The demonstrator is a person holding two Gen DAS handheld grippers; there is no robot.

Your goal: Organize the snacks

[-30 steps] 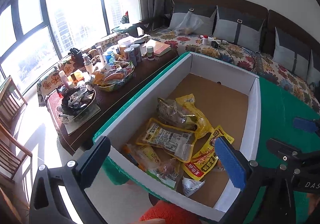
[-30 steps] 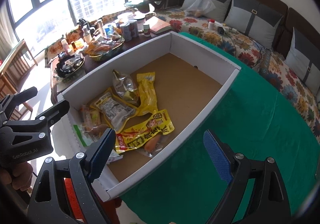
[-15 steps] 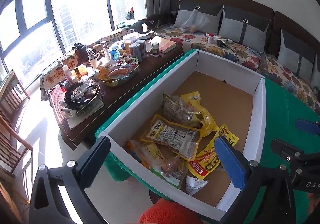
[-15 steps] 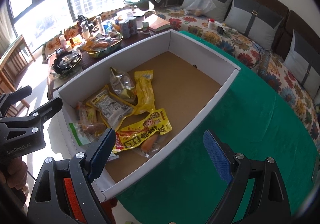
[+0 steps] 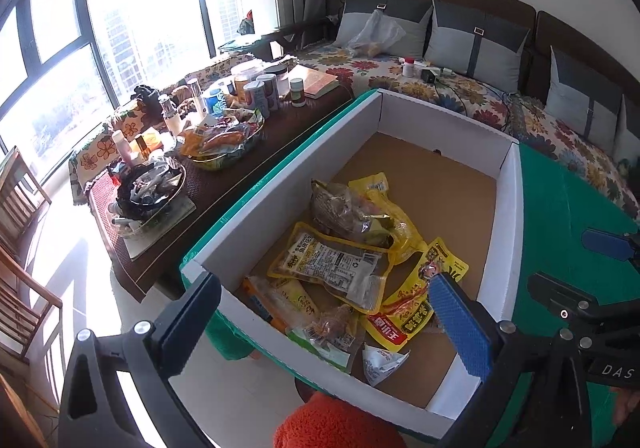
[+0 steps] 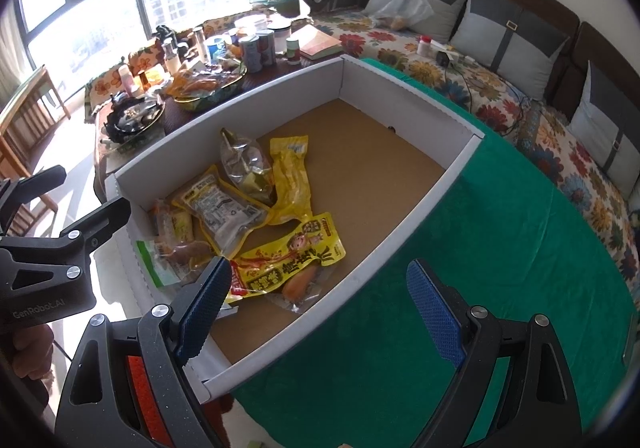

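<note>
Both claws spread, empty: left claw (image 5: 320,312) and right claw (image 6: 320,296) above box (image 6: 400,232). Snacks (image 6: 256,219) piled at box's 8 o'clock.

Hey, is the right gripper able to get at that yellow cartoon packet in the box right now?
Probably yes. The right gripper is open and empty, above the box's near wall; the yellow cartoon packet lies on top, uncovered, just inside.
</note>
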